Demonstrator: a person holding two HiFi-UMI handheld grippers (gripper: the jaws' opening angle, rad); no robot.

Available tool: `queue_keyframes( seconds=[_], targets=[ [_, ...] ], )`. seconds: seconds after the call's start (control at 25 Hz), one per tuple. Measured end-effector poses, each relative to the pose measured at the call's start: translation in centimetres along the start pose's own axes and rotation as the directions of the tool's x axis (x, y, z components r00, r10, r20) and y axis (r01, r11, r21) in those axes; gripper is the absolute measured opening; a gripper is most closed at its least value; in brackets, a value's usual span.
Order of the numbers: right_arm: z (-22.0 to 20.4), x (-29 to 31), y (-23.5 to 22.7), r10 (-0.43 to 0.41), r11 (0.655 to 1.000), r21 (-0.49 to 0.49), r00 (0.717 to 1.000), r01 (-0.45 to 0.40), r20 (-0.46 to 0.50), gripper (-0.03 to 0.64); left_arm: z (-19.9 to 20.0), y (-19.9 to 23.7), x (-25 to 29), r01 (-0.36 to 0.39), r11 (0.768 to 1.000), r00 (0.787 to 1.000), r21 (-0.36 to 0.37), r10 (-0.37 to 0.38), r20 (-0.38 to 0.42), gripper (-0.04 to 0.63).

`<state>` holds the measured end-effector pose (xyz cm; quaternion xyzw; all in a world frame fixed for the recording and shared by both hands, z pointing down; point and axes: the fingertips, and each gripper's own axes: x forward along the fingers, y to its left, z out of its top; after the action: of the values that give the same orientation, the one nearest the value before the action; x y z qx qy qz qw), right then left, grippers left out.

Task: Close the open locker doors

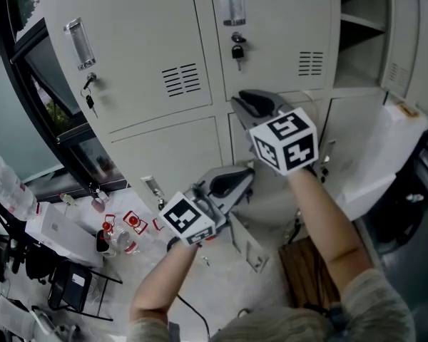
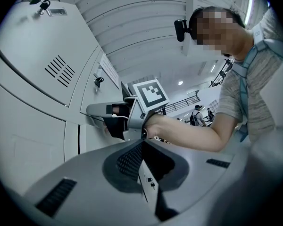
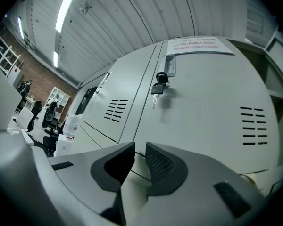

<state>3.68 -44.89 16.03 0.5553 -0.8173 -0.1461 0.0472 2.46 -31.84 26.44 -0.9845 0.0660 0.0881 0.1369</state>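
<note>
Grey lockers [image 1: 157, 55] fill the head view, most of them closed, with keys hanging in their locks. At the upper right one compartment [image 1: 364, 27] stands open, its door [image 1: 401, 45] swung out. Below it a pale door panel [image 1: 385, 155] also hangs open. My right gripper [image 1: 251, 104] is held up in front of a closed middle door [image 3: 203, 107], jaws a narrow slit apart and empty. My left gripper [image 1: 235, 180] is lower, shut on nothing, and faces the right gripper [image 2: 92, 111].
On the floor at the left are several bottles [image 1: 118, 234], a white box [image 1: 57, 230] and a black chair [image 1: 68, 283]. A wooden piece [image 1: 307, 269] lies below the open doors. A dark window frame [image 1: 36, 98] runs along the lockers' left side.
</note>
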Motion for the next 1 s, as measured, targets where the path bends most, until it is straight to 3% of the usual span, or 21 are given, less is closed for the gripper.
queue_keyframes(
  seconds=[0.6,0.8,1.0],
  targets=[
    [-0.7,-4.2,0.6,0.083,0.996,0.004,0.993,-0.084,0.087,0.052,-0.2,-1.5,0.7,-0.066,0.998,0.997,0.002,0.066,-0.026,0.0],
    [-2.9,-6.8,2.2,0.147,0.989,-0.001,0.981,-0.148,0.123,0.052,-0.9,-2.3,0.7,-0.117,0.993,0.992,-0.001,0.117,-0.038,0.002],
    [-5.6,-10.0,5.1,0.266,0.963,0.0,0.95,-0.269,0.163,0.052,-2.4,-3.5,0.2,-0.186,0.983,0.98,0.011,0.186,-0.07,0.002]
  ],
)
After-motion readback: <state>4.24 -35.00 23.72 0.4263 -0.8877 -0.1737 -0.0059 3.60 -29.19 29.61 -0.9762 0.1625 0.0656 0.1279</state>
